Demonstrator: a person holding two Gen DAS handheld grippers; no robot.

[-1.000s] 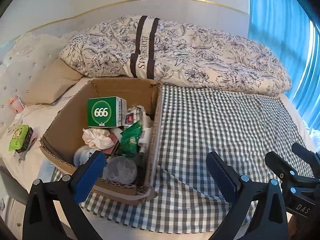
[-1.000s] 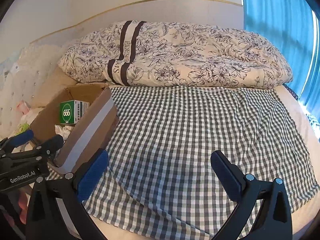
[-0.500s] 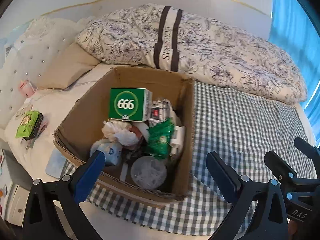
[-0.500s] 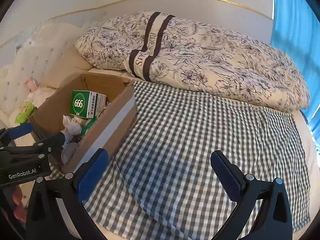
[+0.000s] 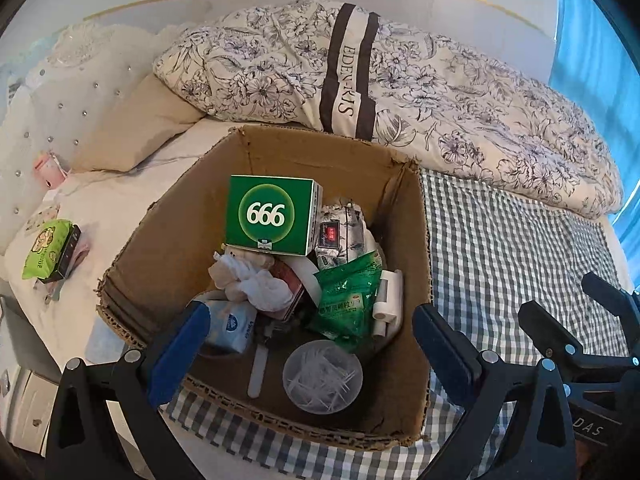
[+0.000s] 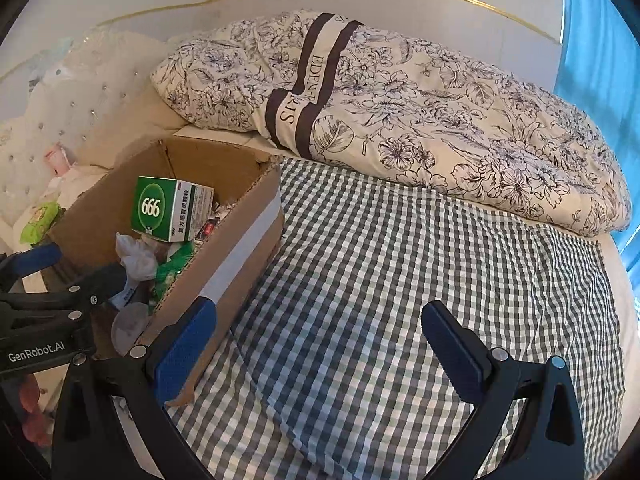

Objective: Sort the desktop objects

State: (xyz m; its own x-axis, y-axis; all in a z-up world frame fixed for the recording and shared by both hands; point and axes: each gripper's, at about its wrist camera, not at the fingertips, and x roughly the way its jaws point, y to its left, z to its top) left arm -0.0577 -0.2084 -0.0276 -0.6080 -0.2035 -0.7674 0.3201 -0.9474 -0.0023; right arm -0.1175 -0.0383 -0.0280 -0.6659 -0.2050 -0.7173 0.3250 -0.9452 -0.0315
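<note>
While I'm swinging the left gripper (image 5: 306, 338) over the cardboard box (image 5: 168, 236), jaws wide and empty, its clutter is filling my view. On the right wrist, the right gripper (image 6: 320, 342) is hanging spread, empty, over the checked cloth (image 6: 400, 280); I'm picking next.

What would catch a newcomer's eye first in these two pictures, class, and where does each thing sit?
First, the green box marked 666, perched atop the jumble at the back of the open cardboard box. Next, the floral duvet heaped behind it, and the grey checked cloth spread beside the box. Both tongs, left and right, hang open and empty.
</note>
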